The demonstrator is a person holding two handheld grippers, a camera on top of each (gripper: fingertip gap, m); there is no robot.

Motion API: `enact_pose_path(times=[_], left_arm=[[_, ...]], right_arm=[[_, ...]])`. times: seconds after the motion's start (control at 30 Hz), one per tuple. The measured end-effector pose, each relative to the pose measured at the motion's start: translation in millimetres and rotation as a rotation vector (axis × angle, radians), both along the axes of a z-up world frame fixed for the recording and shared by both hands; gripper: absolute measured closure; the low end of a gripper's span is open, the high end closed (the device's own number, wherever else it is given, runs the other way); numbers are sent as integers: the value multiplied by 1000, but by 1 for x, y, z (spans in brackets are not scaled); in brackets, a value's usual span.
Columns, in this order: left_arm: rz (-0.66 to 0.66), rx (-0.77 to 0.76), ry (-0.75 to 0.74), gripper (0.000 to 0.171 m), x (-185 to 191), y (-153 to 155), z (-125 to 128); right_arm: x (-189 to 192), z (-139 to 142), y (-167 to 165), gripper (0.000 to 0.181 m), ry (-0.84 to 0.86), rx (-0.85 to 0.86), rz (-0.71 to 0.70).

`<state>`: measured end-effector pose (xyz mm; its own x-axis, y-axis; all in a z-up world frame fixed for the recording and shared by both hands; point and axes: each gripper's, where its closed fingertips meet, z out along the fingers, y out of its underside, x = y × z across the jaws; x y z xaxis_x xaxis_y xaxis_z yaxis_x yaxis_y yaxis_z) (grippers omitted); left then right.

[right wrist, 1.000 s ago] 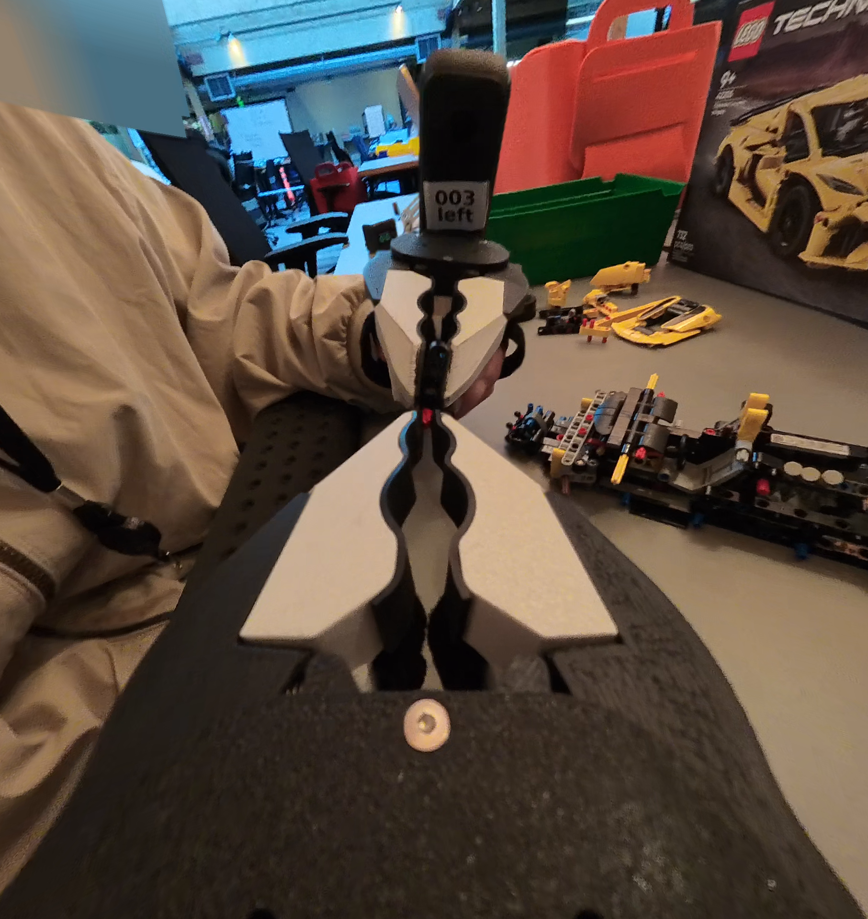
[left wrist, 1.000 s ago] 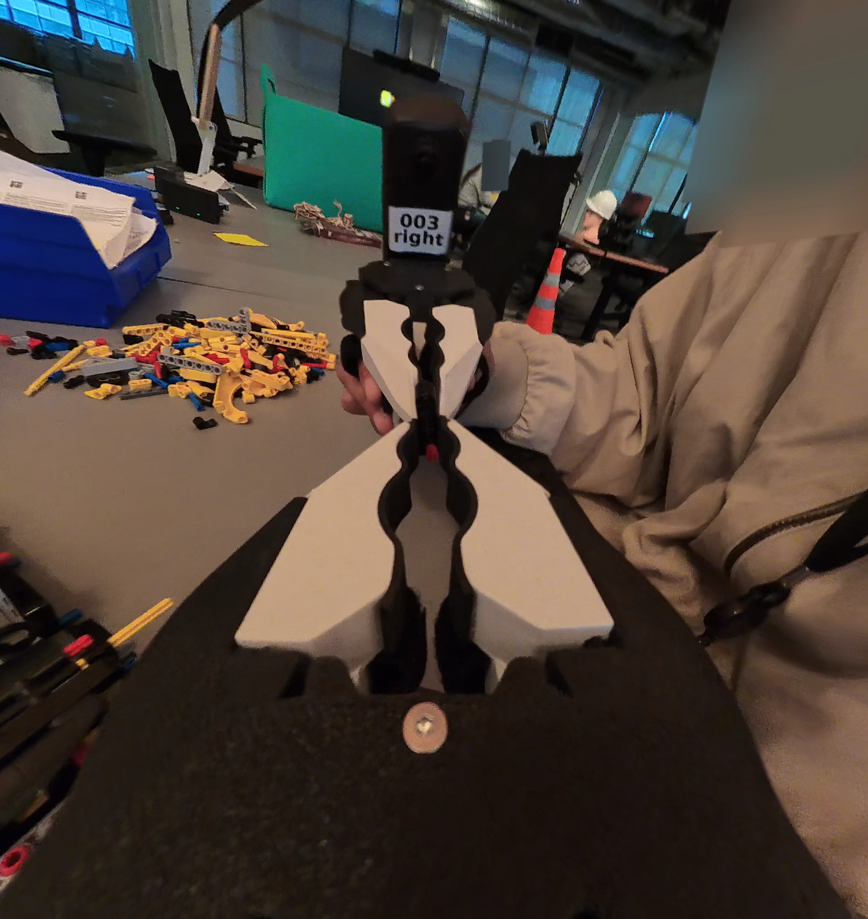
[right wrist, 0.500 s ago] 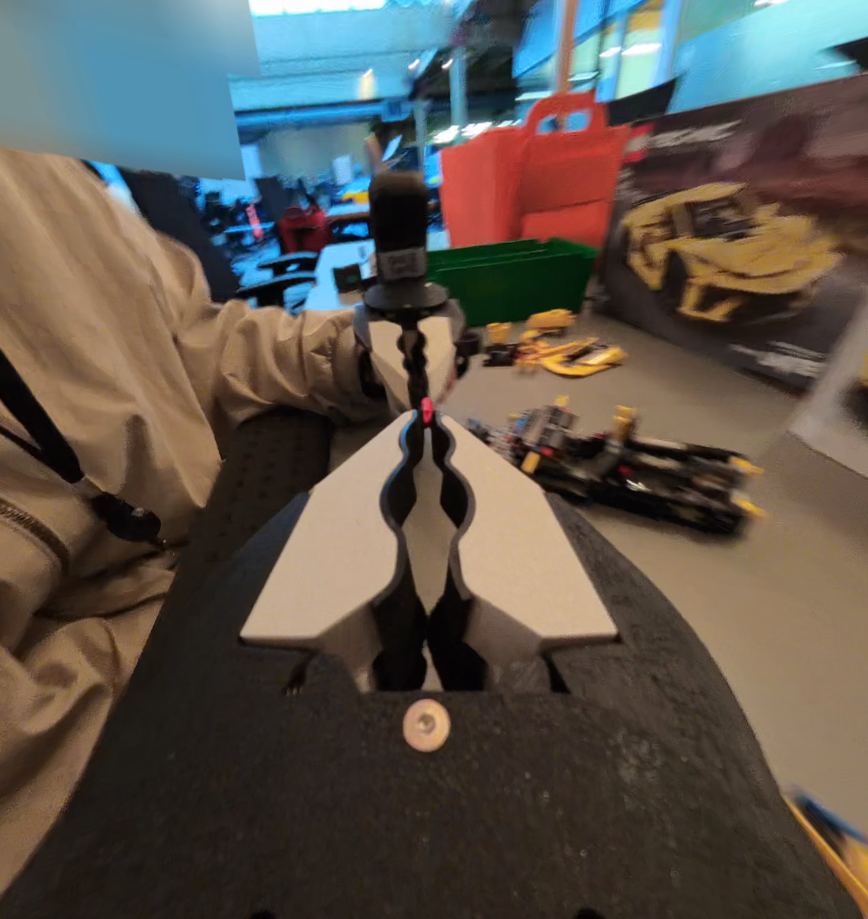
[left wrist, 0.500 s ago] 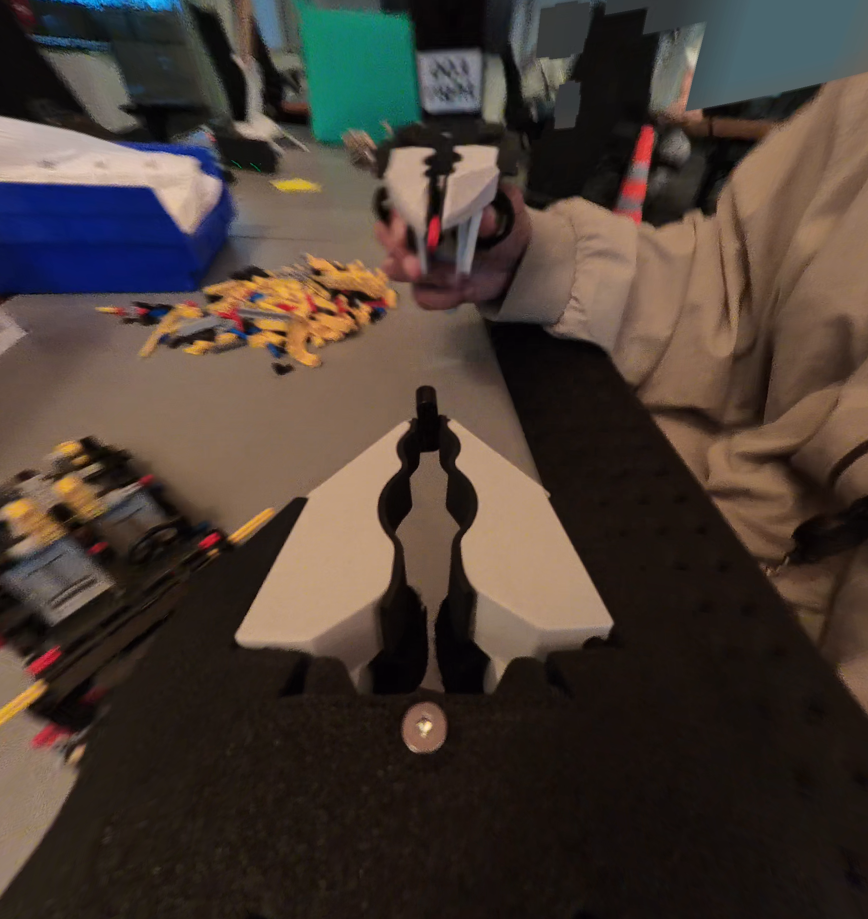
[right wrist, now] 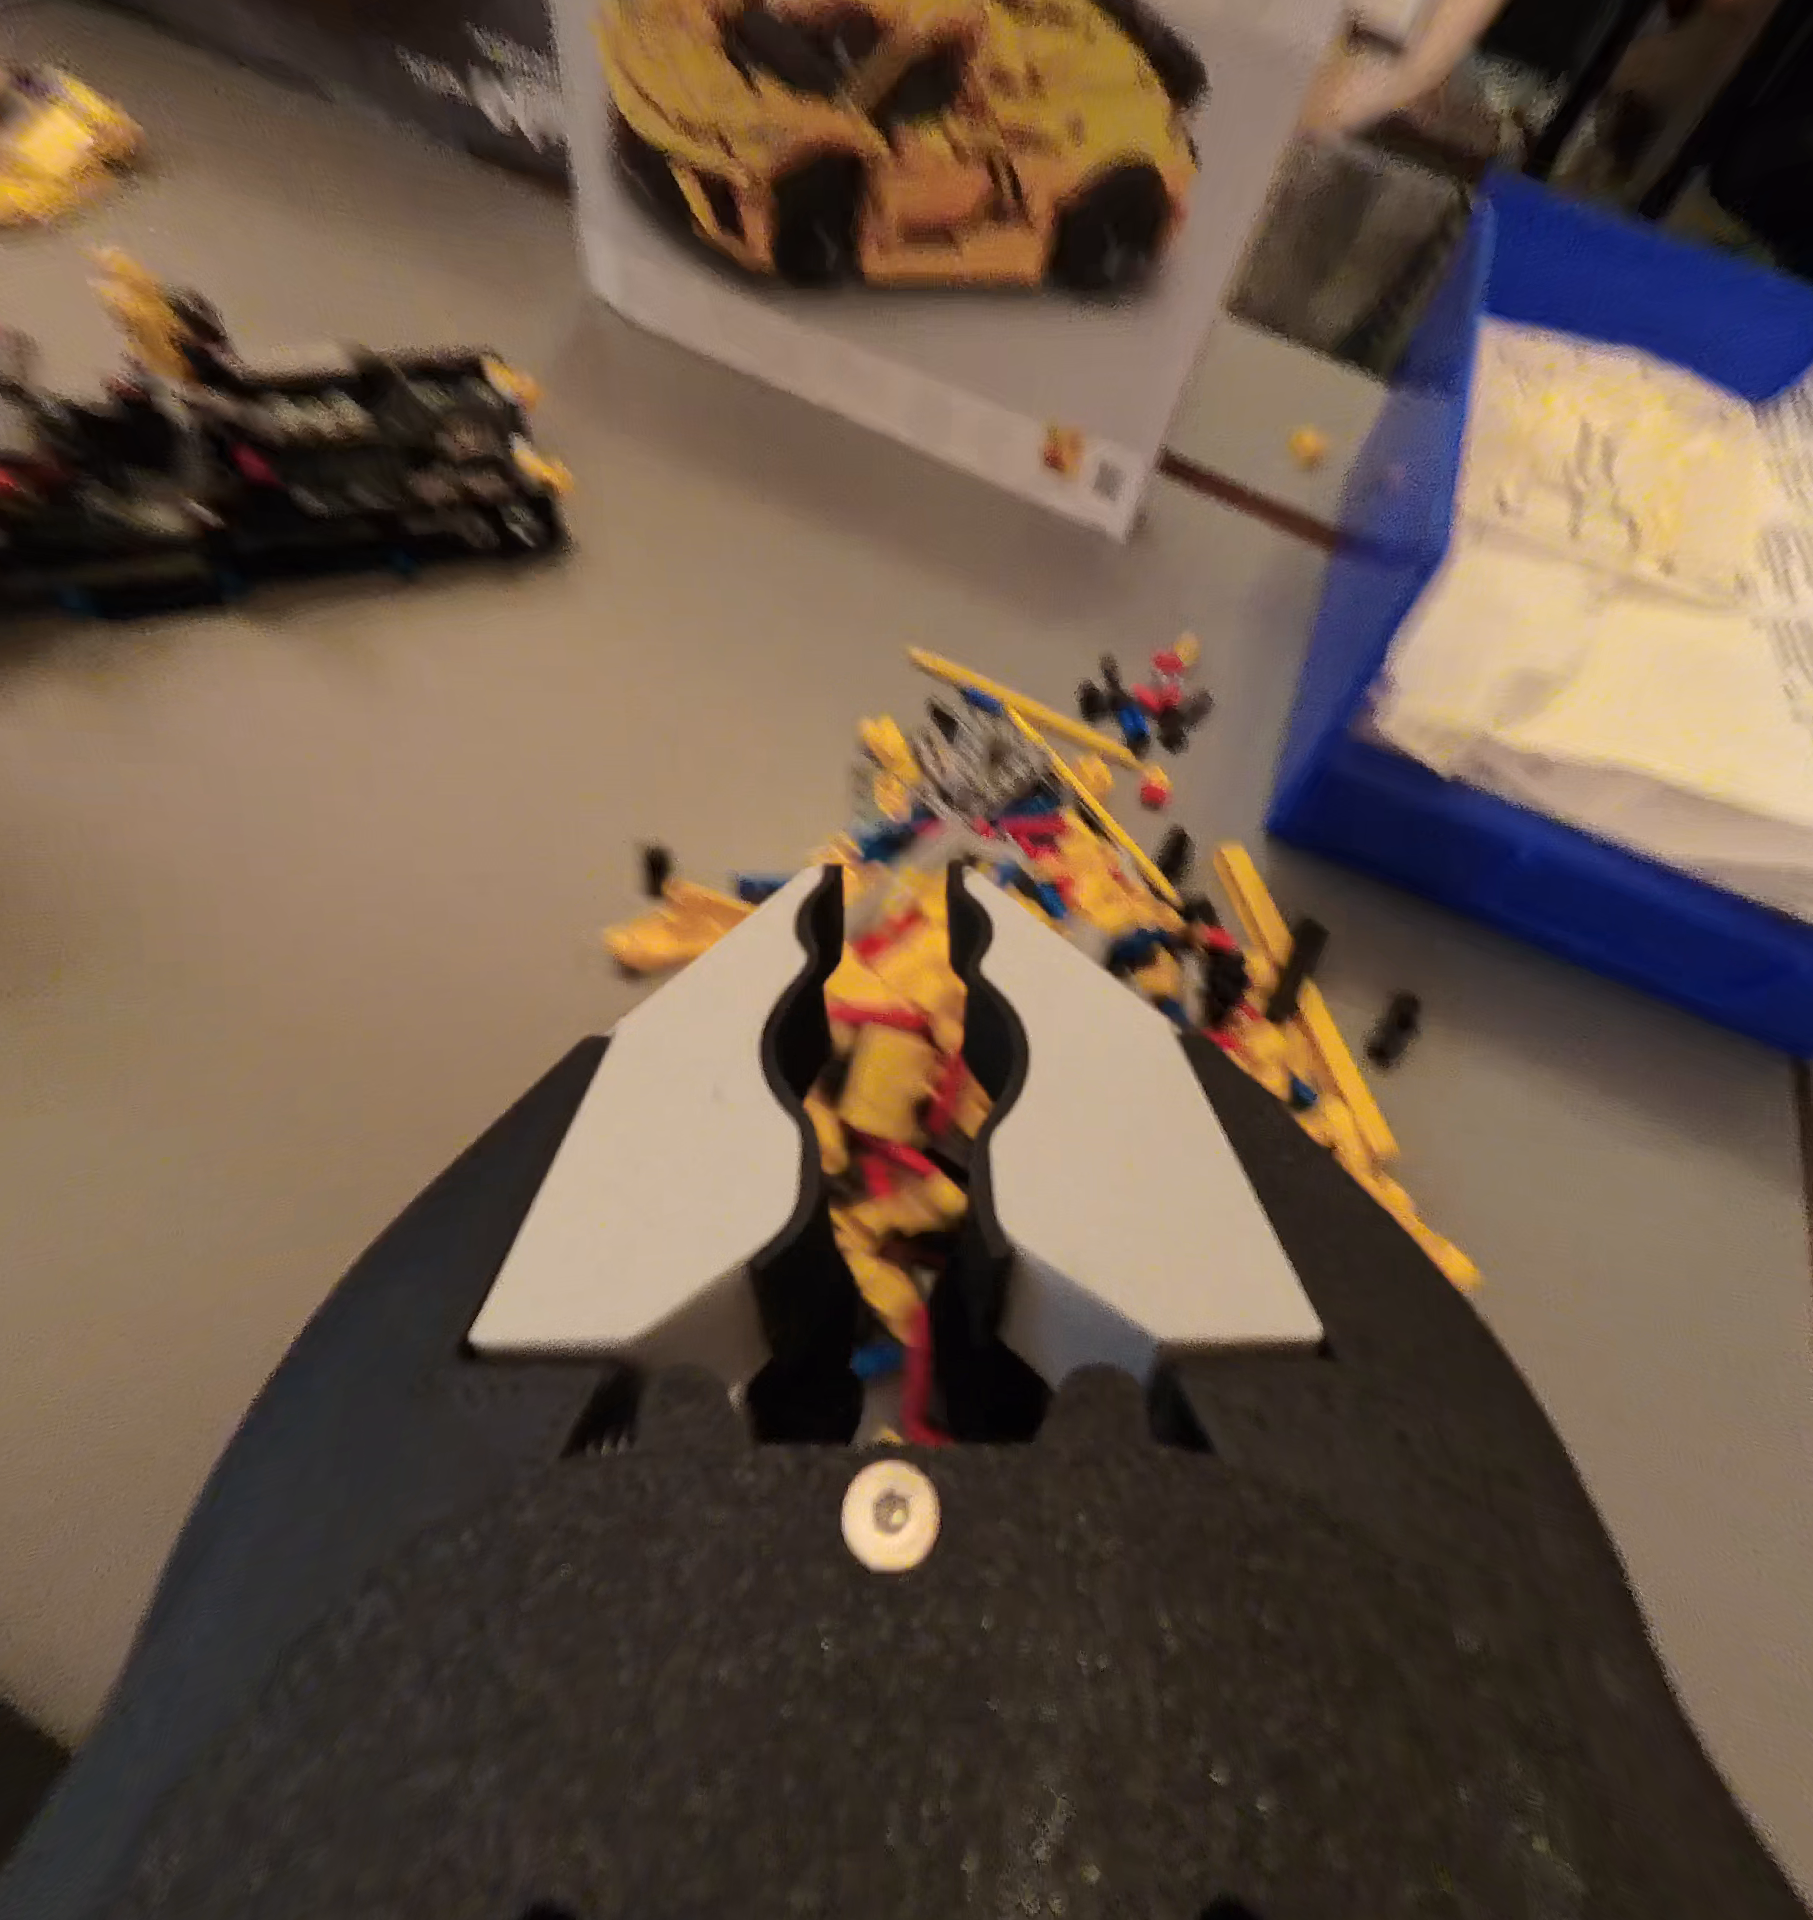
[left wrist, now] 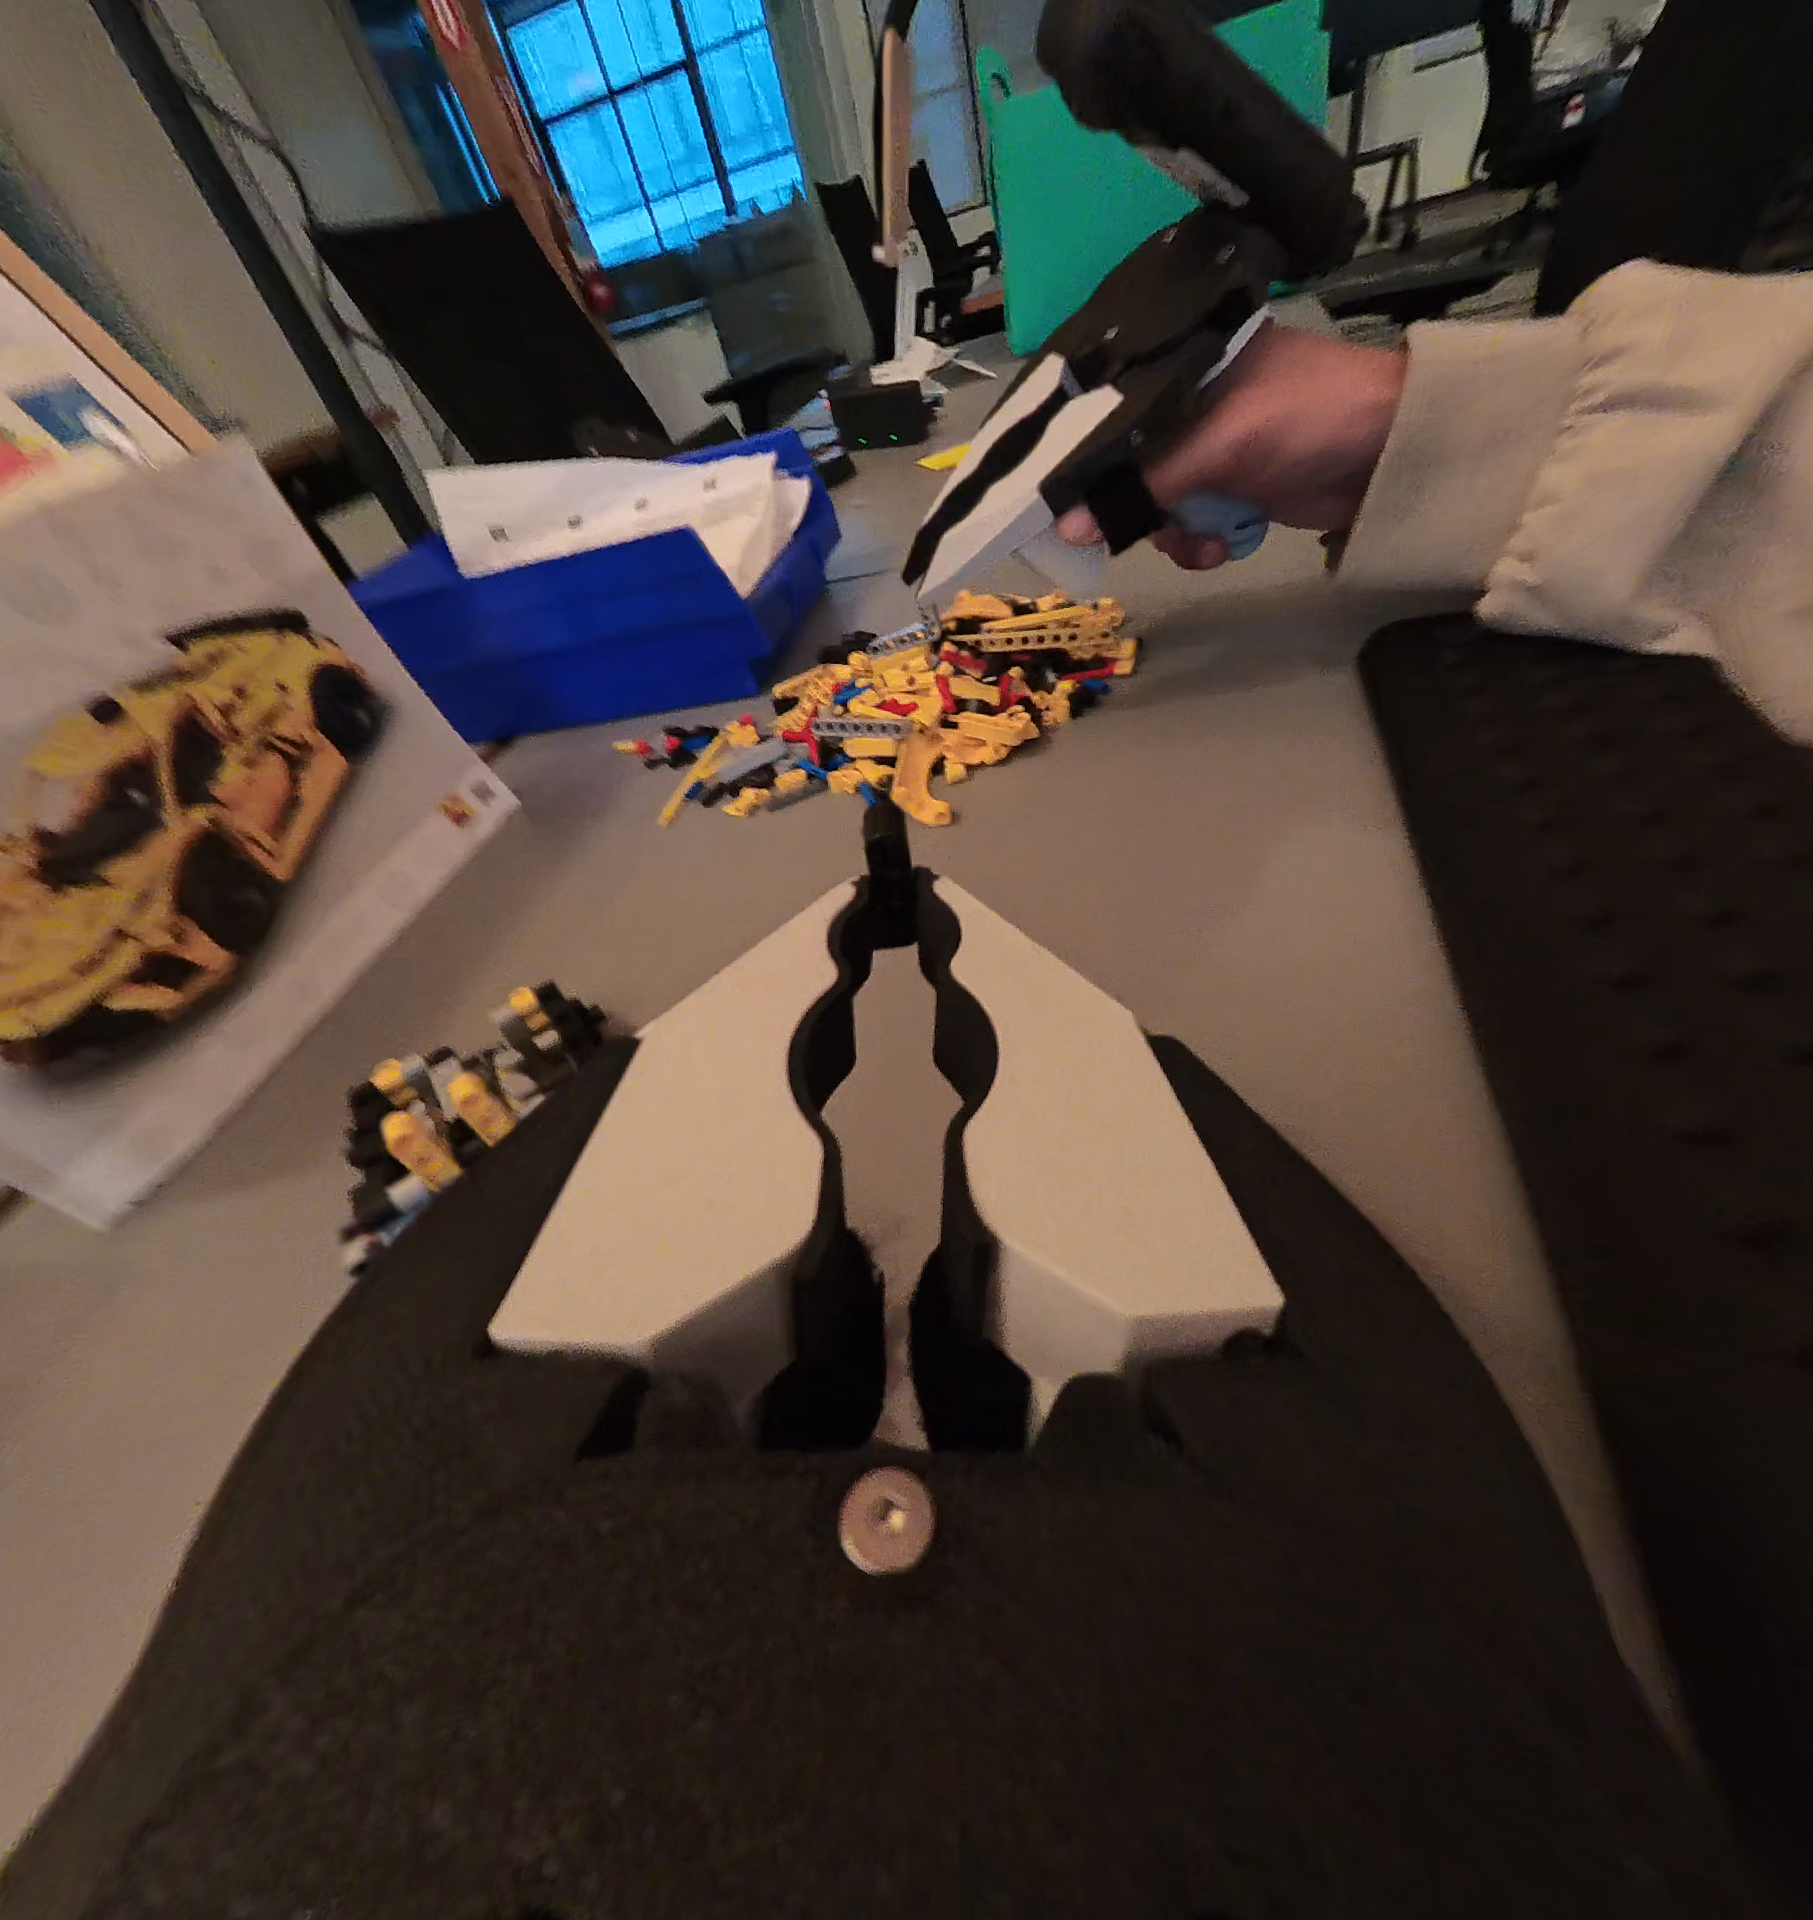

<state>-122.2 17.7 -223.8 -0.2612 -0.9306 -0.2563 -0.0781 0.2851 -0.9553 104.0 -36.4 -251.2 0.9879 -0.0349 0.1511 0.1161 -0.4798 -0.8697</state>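
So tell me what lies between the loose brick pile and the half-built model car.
Only bare grey table. The right wrist view shows an open stretch between the brick pile and the model car; nothing rests there.

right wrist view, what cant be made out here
- Pile of loose pieces: motion blur smears single parts, and the right gripper covers its near side.
- Dark built model: blurred, cut off by the left edge.
- Blue bin: cut off at the right edge.
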Motion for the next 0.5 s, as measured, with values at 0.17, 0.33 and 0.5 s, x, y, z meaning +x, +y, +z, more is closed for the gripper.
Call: enact_pose_path(times=[0.17,0.33,0.5], left_arm=[[45,166,29,164,2,-2,-14],[54,182,85,164,1,-1,-24],[105,225,122,164,2,5,-29]], right_arm=[[-172,32,48,155,341,194,438],[-235,25,63,162,276,258,523],[-236,14,65,157,323,189,490]])
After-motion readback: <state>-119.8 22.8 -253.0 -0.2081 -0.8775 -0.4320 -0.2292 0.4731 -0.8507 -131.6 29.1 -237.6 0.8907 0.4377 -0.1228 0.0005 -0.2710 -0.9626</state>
